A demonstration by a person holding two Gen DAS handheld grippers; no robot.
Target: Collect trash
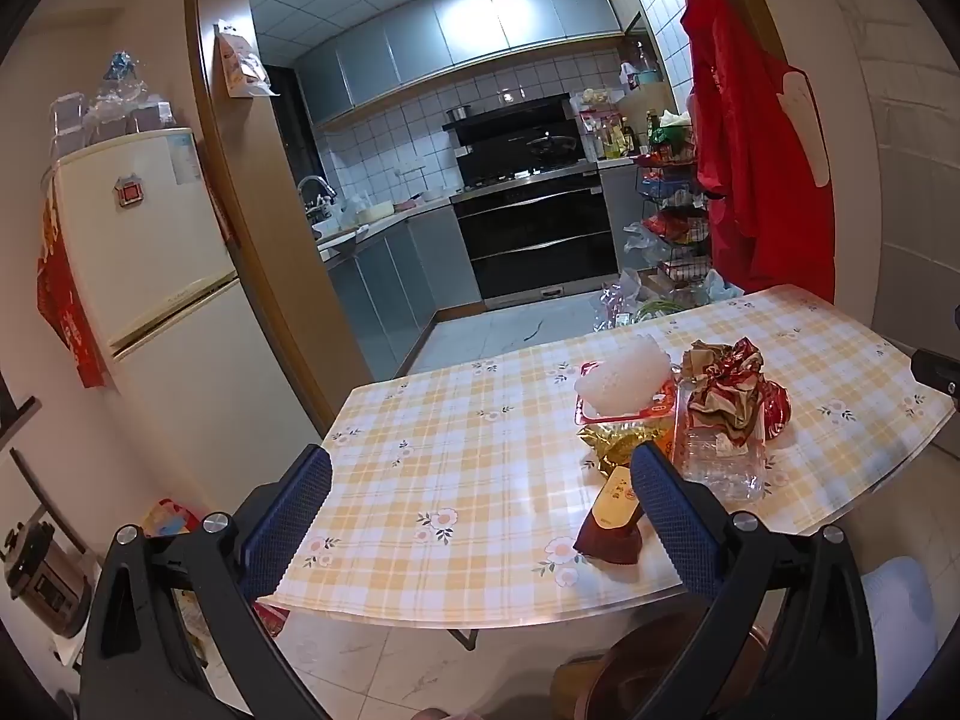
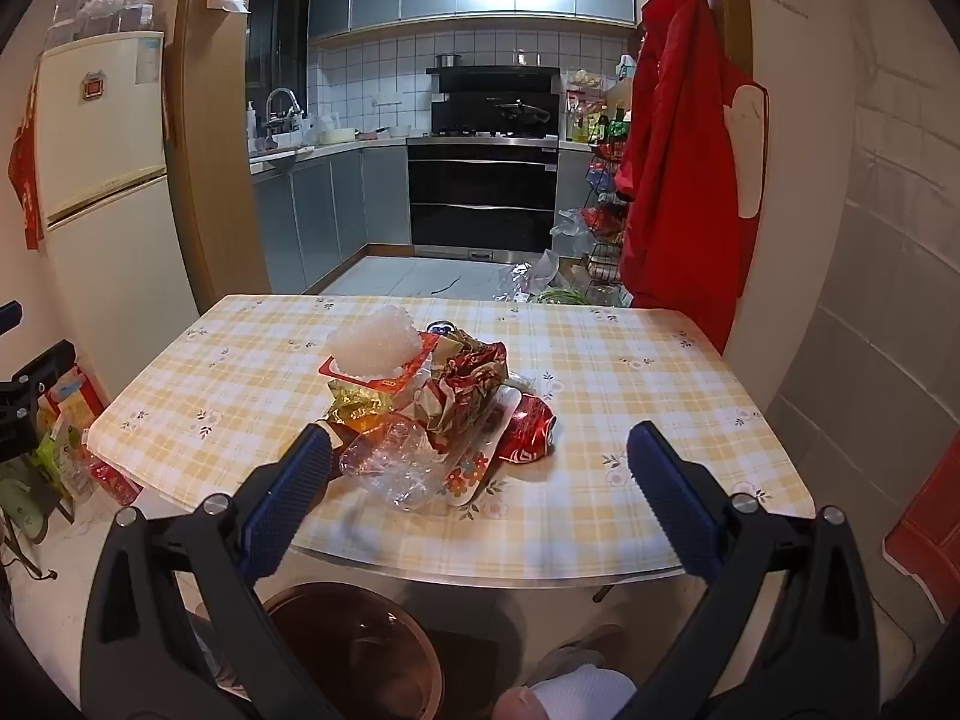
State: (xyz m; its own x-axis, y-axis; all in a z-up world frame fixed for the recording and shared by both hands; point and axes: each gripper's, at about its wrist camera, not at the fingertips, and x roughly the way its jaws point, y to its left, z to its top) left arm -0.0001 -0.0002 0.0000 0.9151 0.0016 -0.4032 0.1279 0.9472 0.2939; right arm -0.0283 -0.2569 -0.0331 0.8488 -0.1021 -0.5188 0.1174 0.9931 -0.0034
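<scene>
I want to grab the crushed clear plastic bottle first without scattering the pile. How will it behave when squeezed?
The crushed clear bottle looks empty, so probably very light. Its crumpled walls will likely give and crackle under the gripper, and the glossy plastic may slip. It lies against the flowered tray and wrappers, so lifting could nudge them.

Each gripper [image 1: 480, 516] [image 2: 480, 510] has black arms, silver screws, and blue textured pads [image 1: 675, 516].

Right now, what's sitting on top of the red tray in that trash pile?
A white foam net rests on the red tray, covering most of it. Crumpled gold wrapper pokes out beneath. Whatever else lies inside the tray is hidden.
</scene>
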